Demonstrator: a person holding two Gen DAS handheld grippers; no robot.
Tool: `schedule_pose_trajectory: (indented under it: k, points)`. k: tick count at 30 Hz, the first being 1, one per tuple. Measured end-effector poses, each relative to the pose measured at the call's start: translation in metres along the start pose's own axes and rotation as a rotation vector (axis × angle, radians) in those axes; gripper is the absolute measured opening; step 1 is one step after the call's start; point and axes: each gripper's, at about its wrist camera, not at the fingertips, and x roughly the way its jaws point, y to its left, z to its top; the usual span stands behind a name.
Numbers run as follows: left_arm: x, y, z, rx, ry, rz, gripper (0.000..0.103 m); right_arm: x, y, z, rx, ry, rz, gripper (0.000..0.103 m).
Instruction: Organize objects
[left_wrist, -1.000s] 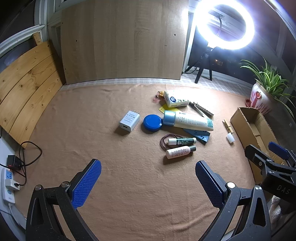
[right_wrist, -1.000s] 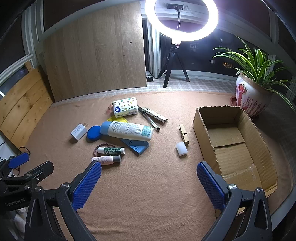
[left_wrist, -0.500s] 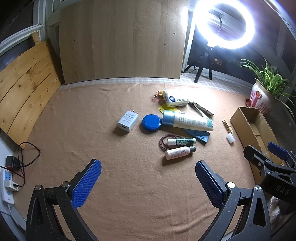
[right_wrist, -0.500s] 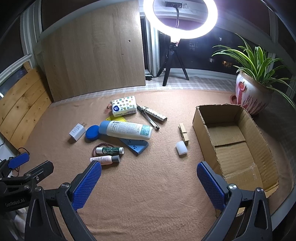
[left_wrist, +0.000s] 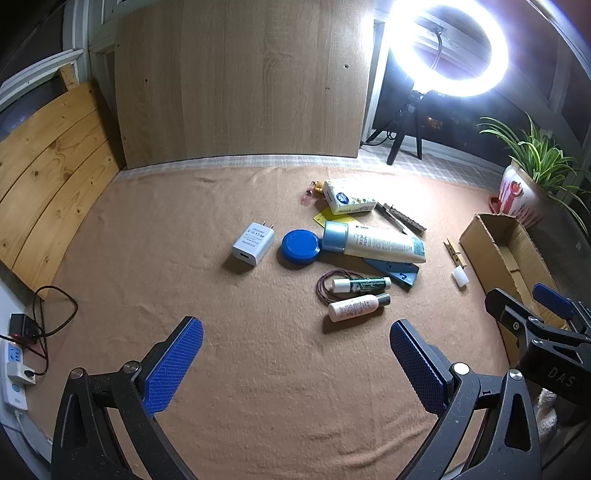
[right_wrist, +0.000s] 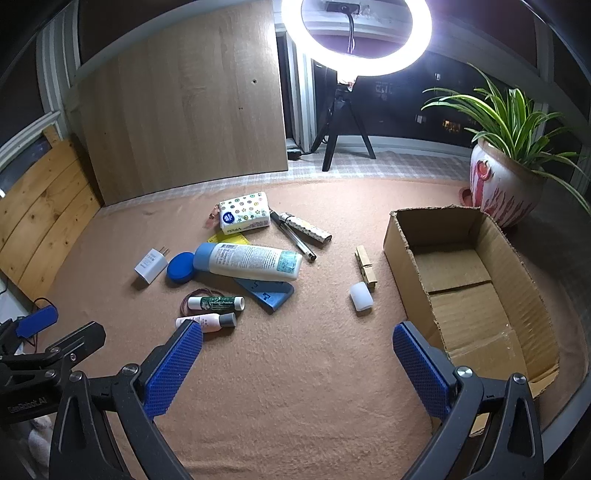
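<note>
Small objects lie scattered on a tan felt mat: a white charger (left_wrist: 253, 243), a blue round lid (left_wrist: 300, 246), a large white tube (left_wrist: 373, 243), a tissue pack (left_wrist: 349, 196), a green lip balm (left_wrist: 361, 285) and a small pink bottle (left_wrist: 356, 307). In the right wrist view the same pile shows with the tube (right_wrist: 248, 261), a wooden clothespin (right_wrist: 365, 266) and a white cap (right_wrist: 361, 296). An open cardboard box (right_wrist: 524, 273) stands at the right. My left gripper (left_wrist: 295, 362) and right gripper (right_wrist: 297, 365) both hover open above the mat's near part, holding nothing.
A ring light on a tripod (right_wrist: 345, 122) and a potted plant (right_wrist: 504, 184) stand behind the mat. A wooden board (left_wrist: 240, 85) leans at the back, wooden planks (left_wrist: 48, 158) at the left. A power strip with cables (left_wrist: 16, 362) lies at the left edge.
Both grippers have drifted slightly forward toward the pile; the objects sit a little lower and larger in both views. Nothing was gripped or moved.
</note>
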Motion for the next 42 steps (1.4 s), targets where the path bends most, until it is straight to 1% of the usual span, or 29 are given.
schedule_pose_trajectory:
  k: [14, 23, 32, 38, 40, 42]
  points:
    - [0.005, -0.005, 0.001, 0.02, 0.002, -0.007, 0.102, 0.005, -0.001, -0.001, 0.0, 0.035, 0.038, 0.102]
    - [0.005, -0.007, 0.003, 0.031, 0.0, -0.015, 0.101, 0.007, -0.002, -0.001, 0.0, 0.048, 0.051, 0.099]
    - [0.01, -0.008, 0.003, 0.045, 0.006, -0.024, 0.1, 0.01, -0.004, -0.001, 0.005, 0.064, 0.062, 0.093]
    - [0.023, -0.006, 0.004, 0.046, 0.022, -0.041, 0.099, 0.02, -0.007, -0.004, 0.019, 0.105, 0.085, 0.08]
    - [0.031, -0.006, 0.005, 0.055, 0.034, -0.045, 0.095, 0.024, -0.009, -0.005, 0.027, 0.118, 0.093, 0.076]
    - [0.039, -0.007, 0.006, 0.061, 0.046, -0.045, 0.092, 0.027, -0.011, -0.006, 0.033, 0.122, 0.097, 0.075]
